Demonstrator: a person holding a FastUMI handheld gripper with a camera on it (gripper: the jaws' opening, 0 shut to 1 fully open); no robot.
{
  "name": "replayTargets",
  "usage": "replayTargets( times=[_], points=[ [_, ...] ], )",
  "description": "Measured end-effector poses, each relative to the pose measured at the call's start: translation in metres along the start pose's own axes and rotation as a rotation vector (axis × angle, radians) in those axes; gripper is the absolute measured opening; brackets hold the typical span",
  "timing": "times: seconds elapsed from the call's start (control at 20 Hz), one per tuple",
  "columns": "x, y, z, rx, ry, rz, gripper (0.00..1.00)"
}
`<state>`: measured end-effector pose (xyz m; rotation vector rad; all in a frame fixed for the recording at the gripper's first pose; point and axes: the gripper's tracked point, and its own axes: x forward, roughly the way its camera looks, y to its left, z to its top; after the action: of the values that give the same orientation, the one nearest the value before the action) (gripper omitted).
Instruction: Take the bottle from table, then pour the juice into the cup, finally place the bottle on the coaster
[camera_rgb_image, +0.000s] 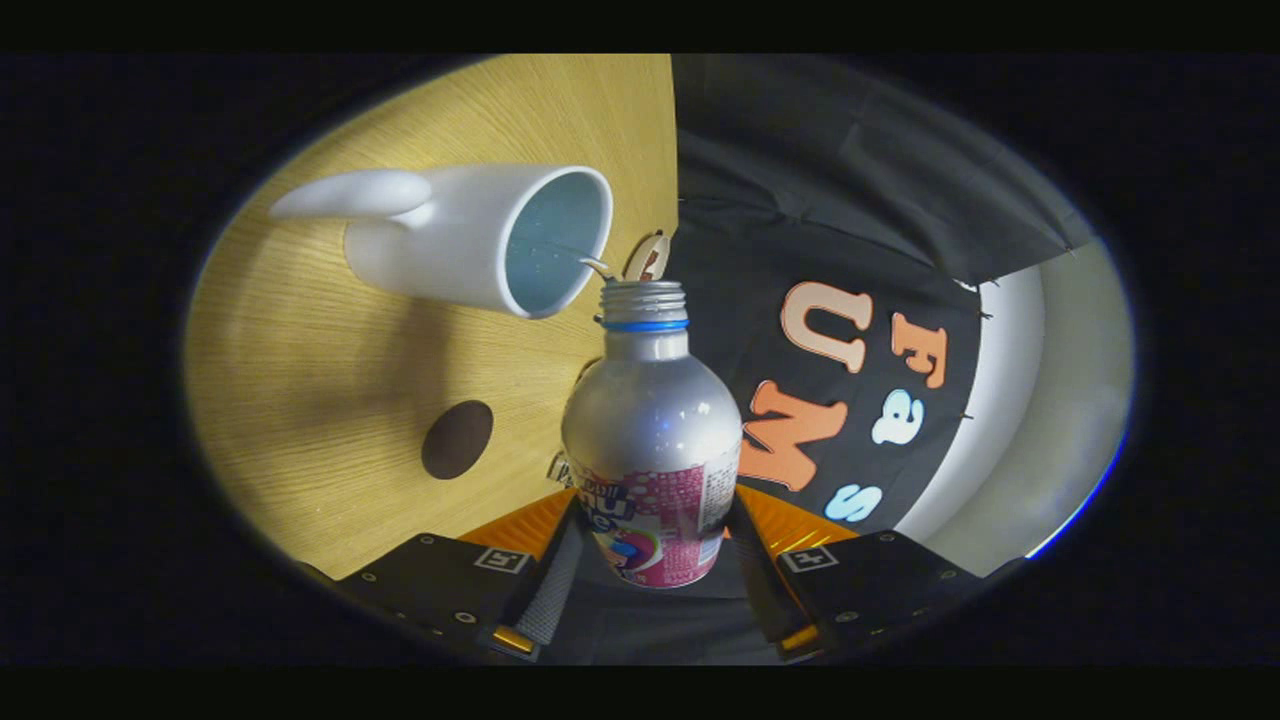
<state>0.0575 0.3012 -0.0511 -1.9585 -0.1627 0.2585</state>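
The wooden tabletop (330, 400) carries a white cup (470, 235) near its far edge. The bottle (650, 440) is pinched between the gripper (652, 545) fingers, long axis running away from them, uncapped neck toward the cup's mouth — its base hidden. A dark round coaster (457, 439) lies nearer.

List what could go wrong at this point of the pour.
1. The bottle, clamped between the jaws, has its open neck just beside the white cup's rim, so juice may spill onto the wooden table.
2. The neck could knock the cup.
3. The dark round coaster lies close by and could get splashed.
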Motion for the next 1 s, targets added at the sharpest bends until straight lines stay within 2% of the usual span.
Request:
replayTargets(
  times=[0.65, 1.0],
  points=[
    [-0.001, -0.011, 0.004, -0.092, -0.026, -0.005, 0.75],
    [-0.002, -0.020, 0.013, -0.201, -0.058, -0.012, 0.75]
  ],
)
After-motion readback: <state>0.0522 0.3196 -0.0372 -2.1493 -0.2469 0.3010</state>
